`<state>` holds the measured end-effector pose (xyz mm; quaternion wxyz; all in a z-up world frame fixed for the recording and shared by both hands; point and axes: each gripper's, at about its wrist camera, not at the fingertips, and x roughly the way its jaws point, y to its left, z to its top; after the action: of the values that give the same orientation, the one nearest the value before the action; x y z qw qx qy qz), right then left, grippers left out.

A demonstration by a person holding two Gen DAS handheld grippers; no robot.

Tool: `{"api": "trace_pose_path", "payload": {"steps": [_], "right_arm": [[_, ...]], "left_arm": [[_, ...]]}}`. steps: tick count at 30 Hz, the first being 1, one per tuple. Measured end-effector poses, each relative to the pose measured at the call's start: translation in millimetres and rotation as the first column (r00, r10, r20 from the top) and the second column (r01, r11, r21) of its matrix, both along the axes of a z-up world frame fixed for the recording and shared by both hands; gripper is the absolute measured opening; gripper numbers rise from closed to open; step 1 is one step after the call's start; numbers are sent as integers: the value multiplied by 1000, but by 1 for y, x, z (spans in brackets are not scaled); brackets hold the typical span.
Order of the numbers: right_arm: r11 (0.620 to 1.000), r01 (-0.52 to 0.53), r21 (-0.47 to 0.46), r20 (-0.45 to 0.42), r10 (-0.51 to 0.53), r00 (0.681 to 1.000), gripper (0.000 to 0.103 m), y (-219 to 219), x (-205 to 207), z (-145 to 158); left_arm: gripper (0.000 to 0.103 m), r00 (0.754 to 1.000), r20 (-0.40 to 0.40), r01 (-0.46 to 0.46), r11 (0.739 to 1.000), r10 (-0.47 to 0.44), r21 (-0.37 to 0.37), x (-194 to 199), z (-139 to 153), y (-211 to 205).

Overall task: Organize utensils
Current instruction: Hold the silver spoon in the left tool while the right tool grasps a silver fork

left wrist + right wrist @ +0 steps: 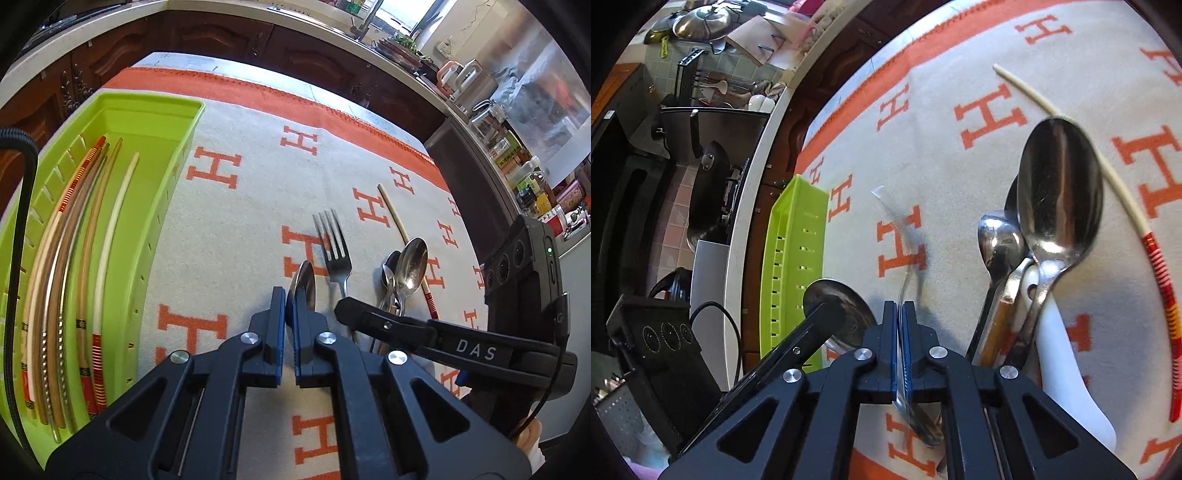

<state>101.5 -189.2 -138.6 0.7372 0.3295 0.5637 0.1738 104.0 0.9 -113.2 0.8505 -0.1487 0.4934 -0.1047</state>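
Left wrist: left gripper [290, 295] jaws nearly pressed together, pinching a spoon [303, 282] whose bowl pokes out toward 12 o'clock. Thin grip near the bowl; it could pivot or slip. Green tray [159, 110] at 10 o'clock holds chopsticks [92, 229].

Right wrist: right gripper [900, 314] jaws pinch a blurred fork [905, 236], long axis 6 to 12, tines up toward 11. Risk: the fork twists out, or knocks the spoon pile [1034, 221] at 2 o'clock on the surface [942, 92].

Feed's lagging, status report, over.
Left gripper shut on spoon. Right gripper shut on fork. Green tray holds chopsticks. Spoon pile beside fork.
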Motion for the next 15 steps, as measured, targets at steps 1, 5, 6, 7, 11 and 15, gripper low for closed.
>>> {"api": "trace_pose_path", "payload": {"steps": [1, 5, 6, 7, 11, 15], "right_arm": [[1000, -3, -5, 11, 3, 1000, 3, 1, -1, 3], [1000, -20, -11, 44, 21, 999, 2, -4, -10, 19], [1000, -25, -11, 53, 26, 998, 2, -5, -13, 23], [1000, -28, -9, 61, 29, 998, 2, -5, -15, 28], [999, -38, -9, 108, 39, 993, 2, -3, -25, 52], [999, -50, -21, 145, 53, 988, 2, -1, -36, 74]], "left_arm": [[1, 1000, 6, 2, 1000, -2, 1, -1, 3, 0], [1, 999, 46, 8, 1000, -9, 17, -9, 20, 1], [1, 998, 57, 12, 1000, -13, 20, -13, 26, 1], [1, 998, 64, 13, 1000, -15, 22, -15, 30, 2], [1, 996, 92, 18, 999, -21, 31, -26, 49, 5], [1, 992, 125, 14, 999, -20, 47, -40, 70, 12]]}}
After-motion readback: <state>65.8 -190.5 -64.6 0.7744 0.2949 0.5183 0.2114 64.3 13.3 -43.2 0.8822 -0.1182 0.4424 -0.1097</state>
